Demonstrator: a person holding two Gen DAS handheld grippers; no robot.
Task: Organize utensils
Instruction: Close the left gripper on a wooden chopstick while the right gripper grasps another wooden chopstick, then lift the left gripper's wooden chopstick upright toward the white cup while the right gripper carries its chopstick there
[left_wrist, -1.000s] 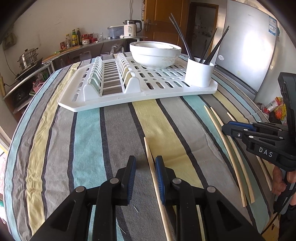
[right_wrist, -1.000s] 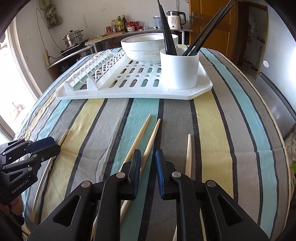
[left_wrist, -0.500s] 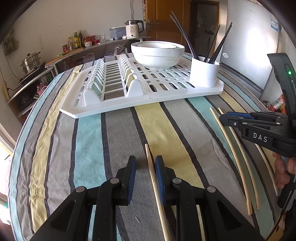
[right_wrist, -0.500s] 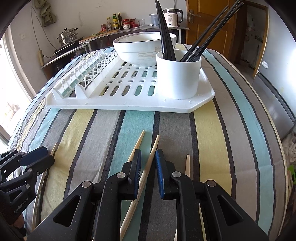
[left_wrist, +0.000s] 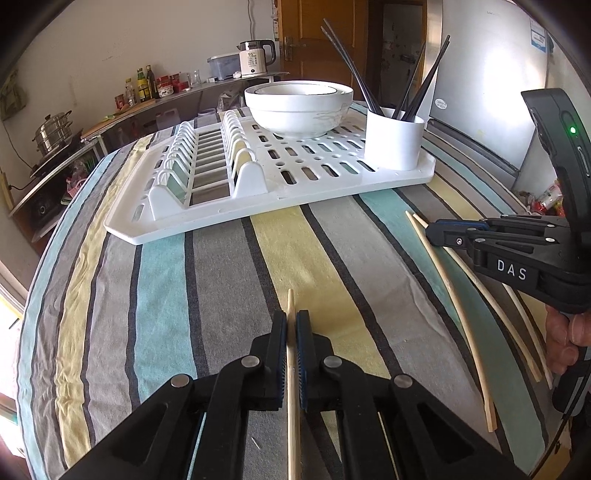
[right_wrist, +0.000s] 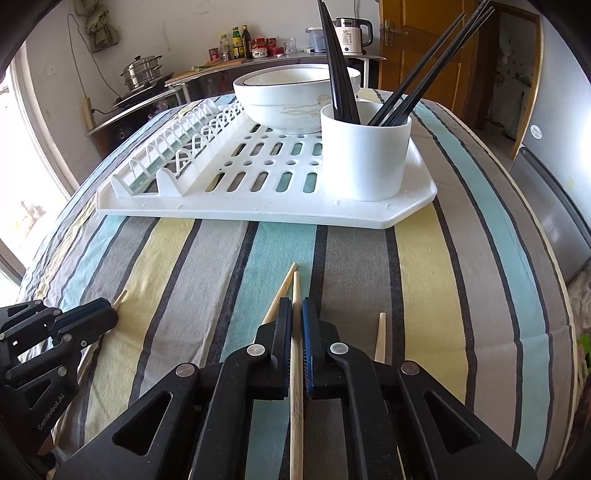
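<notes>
The sorting looks only part done, as far as these views let me judge; several pale wooden chopsticks lie loose on the striped tablecloth (left_wrist: 147, 295), while only black ones stand in the cup ahead.

Nearest, the left gripper (left_wrist: 291, 325) is clamped on a single pale wooden chopstick (left_wrist: 292, 406), its blue pads pressed to either side of the shaft and the tip poking out just beyond them; the stick seems to rest on the cloth, not yet lifted. To its right, the right gripper (right_wrist: 296, 310) is likewise closed tight on another pale wooden chopstick (right_wrist: 295, 369); a second loose stick (right_wrist: 279, 295) lies touching or just beside the left jaw, angled away, and a third (right_wrist: 380, 336) lies just right of the right jaw, so at least two more wait here.

Farther ahead of both grippers sits the white slotted plastic dish rack (left_wrist: 332, 184); on its right end stands the white cylindrical cup (right_wrist: 364, 151) holding black chopsticks (right_wrist: 340, 74), and behind that the stacked white ceramic bowls (left_wrist: 299, 107).

My guess is that both held sticks go to that cup next, and the rest after.
</notes>
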